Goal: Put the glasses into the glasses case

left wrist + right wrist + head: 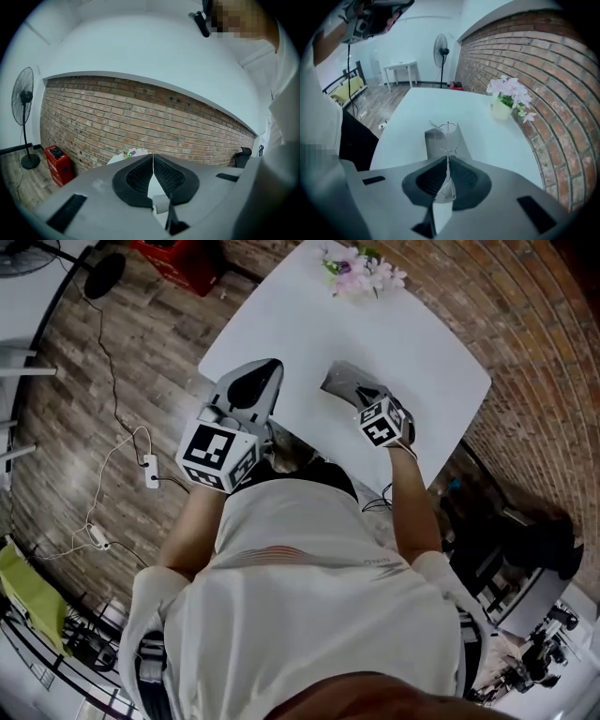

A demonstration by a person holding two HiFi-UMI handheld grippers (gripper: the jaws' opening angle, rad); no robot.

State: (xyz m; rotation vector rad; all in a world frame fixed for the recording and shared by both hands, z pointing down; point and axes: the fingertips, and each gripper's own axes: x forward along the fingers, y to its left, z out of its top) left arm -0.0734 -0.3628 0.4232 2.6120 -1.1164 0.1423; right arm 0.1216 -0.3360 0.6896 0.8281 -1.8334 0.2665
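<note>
Glasses (448, 138) and a grey glasses case (433, 143) both sat at the right tongs (448, 161). A brick wall (140, 117) rose beyond the left tongs (153, 159). A white table (375, 324) spread beneath and ahead of both tongs. A standing fan (23, 117) stood far off to the left of the left tongs, whose pads were pressed together with nothing between them. A pot of pink flowers (504, 101) stood ahead and to the right of the right tongs. The case stood on the table just past the right jaws, directly behind the held frame; whether they touched could not be told. The right tongs were clamped on the glasses' thin wire frame.
</note>
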